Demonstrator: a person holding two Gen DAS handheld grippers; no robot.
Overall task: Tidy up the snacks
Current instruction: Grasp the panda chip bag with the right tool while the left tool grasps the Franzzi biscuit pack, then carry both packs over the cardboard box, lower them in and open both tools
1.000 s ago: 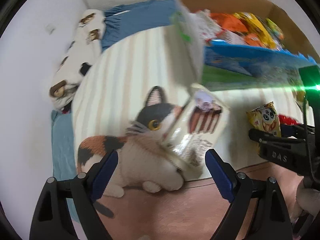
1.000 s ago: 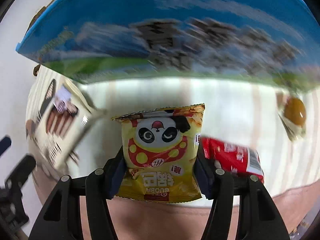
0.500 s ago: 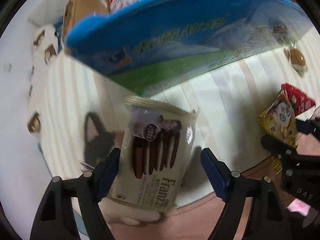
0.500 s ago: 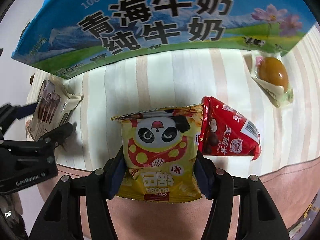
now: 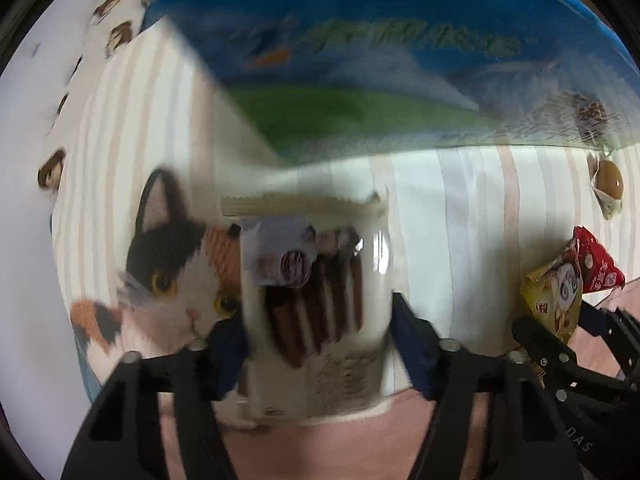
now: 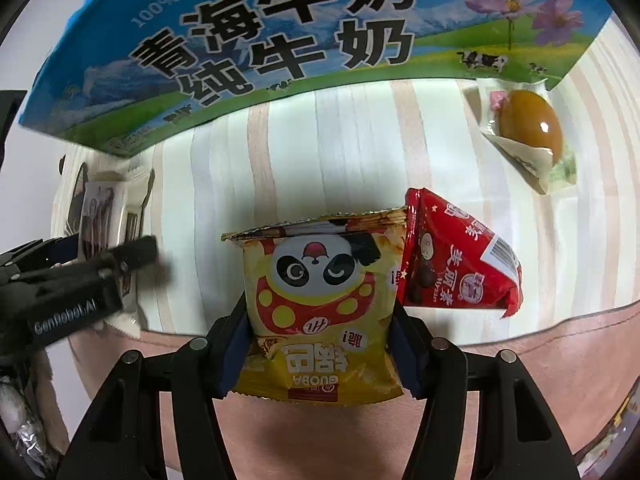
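My left gripper (image 5: 316, 340) is shut on a white pack of chocolate wafer sticks (image 5: 316, 292), held upright just above the striped bedspread (image 5: 440, 248); this view is motion-blurred. My right gripper (image 6: 320, 344) is shut on a yellow panda snack bag (image 6: 320, 300), also seen in the left wrist view (image 5: 554, 304). A red chocolate bag (image 6: 456, 264) touches the panda bag's right side. A packaged brown egg (image 6: 528, 128) lies at the far right. The left gripper with the wafer pack (image 6: 104, 216) shows at the left of the right wrist view.
A blue and green milk carton box (image 6: 280, 40) stands on the bedspread right behind both grippers and fills the top of both views (image 5: 380, 60). A calico cat plush (image 5: 172, 276) lies at the left. A pink blanket (image 6: 320, 440) lies under the grippers.
My left gripper has closed on the wafer pack and swung left, so the cat plush shows again. The right gripper, still holding the panda bag, has moved a little nearer the box.
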